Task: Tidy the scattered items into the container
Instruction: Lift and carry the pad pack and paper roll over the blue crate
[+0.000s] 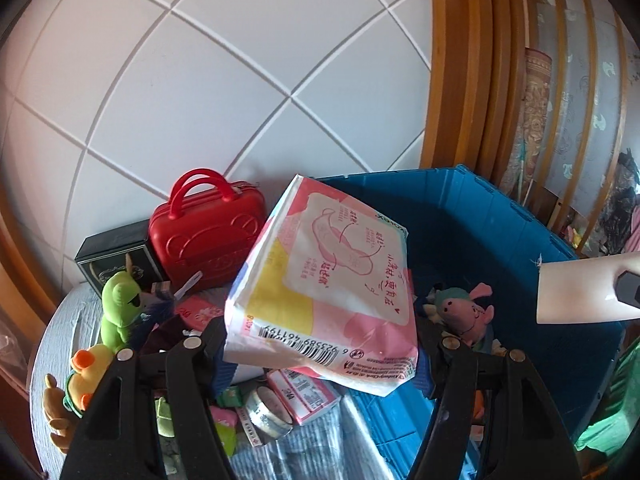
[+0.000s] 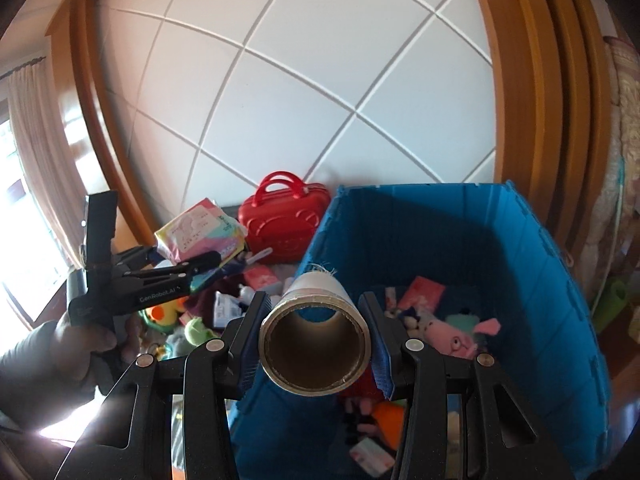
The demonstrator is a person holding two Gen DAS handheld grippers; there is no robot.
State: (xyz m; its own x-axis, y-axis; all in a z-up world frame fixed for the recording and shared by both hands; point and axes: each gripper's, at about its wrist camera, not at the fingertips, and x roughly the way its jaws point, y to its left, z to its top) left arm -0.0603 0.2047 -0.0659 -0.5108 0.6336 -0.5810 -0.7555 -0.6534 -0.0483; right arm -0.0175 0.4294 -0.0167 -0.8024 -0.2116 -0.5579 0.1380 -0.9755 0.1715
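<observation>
Two items in hand | my left tool (image 1: 320, 344) clamps the sanitary-pad pack (image 1: 324, 280) beside the blue crate (image 2: 560, 280) | right tool (image 2: 316, 340) pinches a cardboard tube (image 2: 316, 344) over its rim | plush pig (image 2: 460, 330) and packets already inside | red case (image 1: 208, 232), green plush (image 1: 118, 304), tape roll (image 1: 268, 412) left on the desk (image 1: 60, 328).

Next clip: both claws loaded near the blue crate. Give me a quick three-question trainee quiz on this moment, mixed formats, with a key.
1. Multiple choice: what does the left claw hold? A) the red mini suitcase B) a pink and white soft pack C) a green plush toy
2. True or false: the roll in the right claw is a hollow tube that you can see through.
3. Fill in: the pink pig plush lies inside the blue ____.

Key: 1 B, the soft pack; 2 true; 3 crate.
</observation>
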